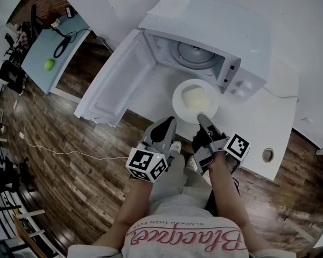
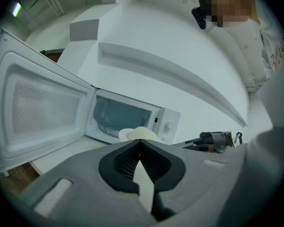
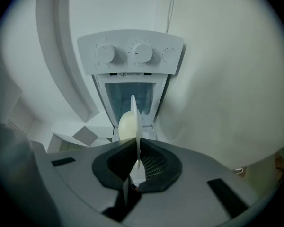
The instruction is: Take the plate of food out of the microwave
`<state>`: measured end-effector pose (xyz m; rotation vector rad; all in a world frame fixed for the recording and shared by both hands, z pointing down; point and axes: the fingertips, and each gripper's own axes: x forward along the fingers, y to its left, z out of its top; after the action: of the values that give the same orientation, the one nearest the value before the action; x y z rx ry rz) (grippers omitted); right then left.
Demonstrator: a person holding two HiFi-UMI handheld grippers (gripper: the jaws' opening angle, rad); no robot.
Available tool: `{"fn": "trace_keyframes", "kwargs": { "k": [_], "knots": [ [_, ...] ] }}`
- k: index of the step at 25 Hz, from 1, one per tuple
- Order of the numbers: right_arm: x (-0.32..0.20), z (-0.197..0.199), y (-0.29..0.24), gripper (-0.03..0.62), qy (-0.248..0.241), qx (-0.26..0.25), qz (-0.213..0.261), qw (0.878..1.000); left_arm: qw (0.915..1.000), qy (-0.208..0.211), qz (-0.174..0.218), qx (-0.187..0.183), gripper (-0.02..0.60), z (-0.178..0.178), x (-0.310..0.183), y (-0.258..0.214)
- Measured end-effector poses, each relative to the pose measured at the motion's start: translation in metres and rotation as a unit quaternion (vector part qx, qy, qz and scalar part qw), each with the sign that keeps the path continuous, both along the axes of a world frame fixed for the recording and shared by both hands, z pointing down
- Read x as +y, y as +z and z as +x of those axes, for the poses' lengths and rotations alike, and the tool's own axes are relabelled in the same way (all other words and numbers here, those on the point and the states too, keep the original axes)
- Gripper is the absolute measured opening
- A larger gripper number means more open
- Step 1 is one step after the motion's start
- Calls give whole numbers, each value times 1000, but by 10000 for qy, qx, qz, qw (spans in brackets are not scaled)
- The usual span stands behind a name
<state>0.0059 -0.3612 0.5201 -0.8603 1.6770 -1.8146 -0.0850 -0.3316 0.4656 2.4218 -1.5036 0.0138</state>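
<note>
Shirt (image 1: 178, 236) lettering upside-down, illegible; right gripper (image 1: 203, 118) clamps plate (image 1: 178, 99) outside microwave (image 1: 247, 36).

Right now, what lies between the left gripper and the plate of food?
Only bare white counter, as the head view shows: the left gripper, shut and empty, is just short of the plate, which the right gripper holds by its rim.

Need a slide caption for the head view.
Right tool clamps the rim of a round white plate of pale food in front of the open white microwave; left tool shut, empty.
</note>
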Motion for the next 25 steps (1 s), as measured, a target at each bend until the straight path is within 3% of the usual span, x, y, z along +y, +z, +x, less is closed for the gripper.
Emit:
{"fn": "trace_keyframes", "kwargs": {
  "k": [25],
  "knots": [
    [3,-16,-37,21,275,159,22,9995,9990,388,193,130,5,-22,-21,-35]
  ]
}}
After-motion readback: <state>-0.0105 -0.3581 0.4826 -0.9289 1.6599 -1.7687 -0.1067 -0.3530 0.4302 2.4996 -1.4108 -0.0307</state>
